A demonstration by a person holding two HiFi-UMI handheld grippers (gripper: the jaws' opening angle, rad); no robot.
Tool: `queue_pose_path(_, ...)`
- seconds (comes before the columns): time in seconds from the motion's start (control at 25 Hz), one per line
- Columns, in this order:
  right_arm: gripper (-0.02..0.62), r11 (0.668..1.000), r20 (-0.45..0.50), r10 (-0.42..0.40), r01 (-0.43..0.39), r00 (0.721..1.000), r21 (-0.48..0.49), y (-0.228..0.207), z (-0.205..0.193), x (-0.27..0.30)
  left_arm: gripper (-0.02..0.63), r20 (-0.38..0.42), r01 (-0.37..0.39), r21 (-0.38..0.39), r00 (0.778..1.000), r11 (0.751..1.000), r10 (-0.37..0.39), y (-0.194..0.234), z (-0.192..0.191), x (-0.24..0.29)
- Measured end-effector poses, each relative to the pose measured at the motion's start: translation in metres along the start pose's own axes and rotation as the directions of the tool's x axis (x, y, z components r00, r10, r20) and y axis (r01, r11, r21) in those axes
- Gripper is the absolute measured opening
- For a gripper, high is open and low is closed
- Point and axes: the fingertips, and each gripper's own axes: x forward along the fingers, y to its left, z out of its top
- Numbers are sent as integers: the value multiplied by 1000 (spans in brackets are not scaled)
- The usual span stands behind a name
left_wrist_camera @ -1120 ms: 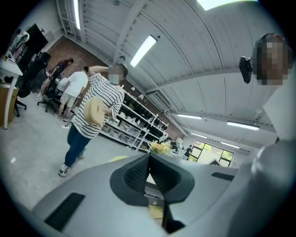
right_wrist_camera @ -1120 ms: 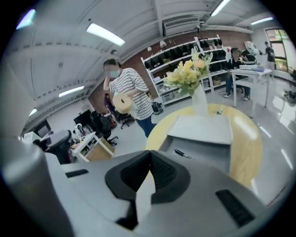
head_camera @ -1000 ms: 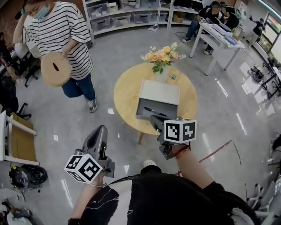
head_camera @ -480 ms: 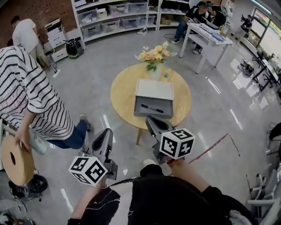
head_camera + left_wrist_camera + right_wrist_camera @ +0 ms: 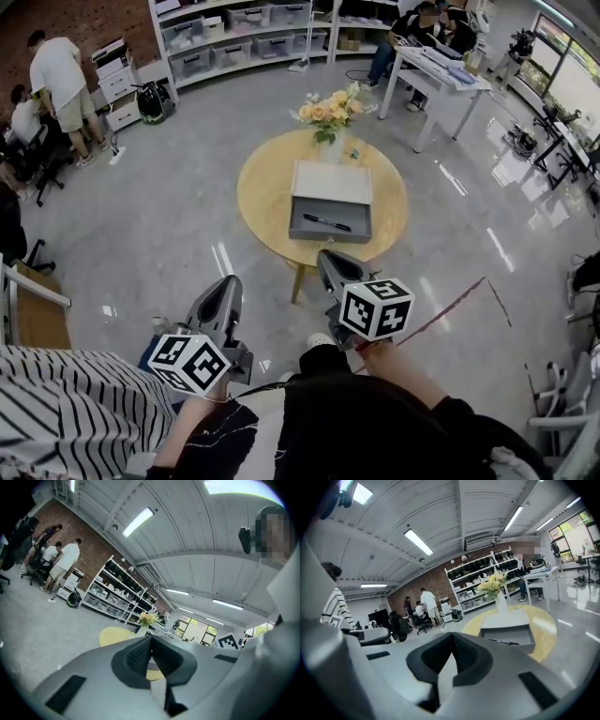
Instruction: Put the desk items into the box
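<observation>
A grey box (image 5: 330, 225) stands open on the round wooden table (image 5: 267, 202), its pale lid (image 5: 333, 181) folded back. A black pen (image 5: 328, 222) lies inside it. The box (image 5: 509, 634) and the pen (image 5: 504, 642) also show ahead in the right gripper view. My left gripper (image 5: 228, 286) hangs over the floor, short of the table, shut and empty (image 5: 151, 639). My right gripper (image 5: 328, 261) sits just before the table's near edge, also shut with nothing in it (image 5: 452, 637).
A vase of flowers (image 5: 330, 111) stands at the table's far edge behind the box. A person in a striped shirt (image 5: 66, 412) is close at my lower left. Shelves (image 5: 244, 28) line the back wall. A white desk (image 5: 441, 70) with seated people is at the right.
The person in the striped shirt has walked from the far left down to my lower left. Both grippers stay shut and low, almost where they were.
</observation>
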Motion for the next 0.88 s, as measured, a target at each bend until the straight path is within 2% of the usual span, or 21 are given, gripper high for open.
queue_pose_path(0.36,5,999,-23,-52,52,998,-1,-10,-16,-10,11,-14,6,-9,1000,1000,-6,-2,-9,-6)
queue_pose_path(0.88,5,997,-48,-72,72,996,16,-21,-26,-17,11,-21,11,-11,1000,1000,-11,-5,-14,-4)
